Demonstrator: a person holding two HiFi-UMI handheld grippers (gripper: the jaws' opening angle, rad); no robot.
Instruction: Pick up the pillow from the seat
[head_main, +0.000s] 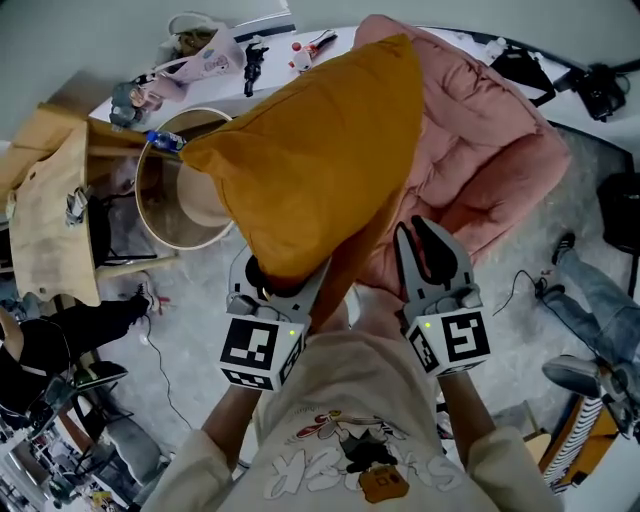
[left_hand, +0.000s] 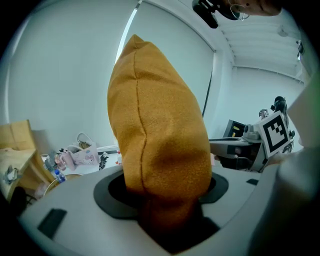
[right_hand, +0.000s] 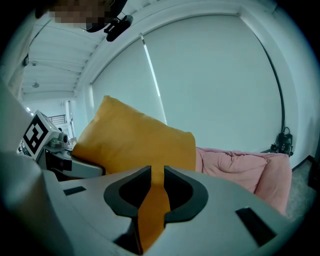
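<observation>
My left tongs (left_hand: 167, 207) are clamped on a plump corner and my right tongs (right_hand: 152, 197) on a thin edge of the pillow (head_main: 310, 150), which looks soft, light and floppy.

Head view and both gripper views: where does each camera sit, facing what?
Head view: on the person's head, looking steeply down at the mustard-yellow fabric pillow above the pink padded seat; forearms, left claw and right claw show.
Left gripper view: on the left claw, looking along its jaws, closed on the pillow.
Right gripper view: on the right claw, looking along jaws pinching the pillow's edge.
Shared: all three show the pillow.
</observation>
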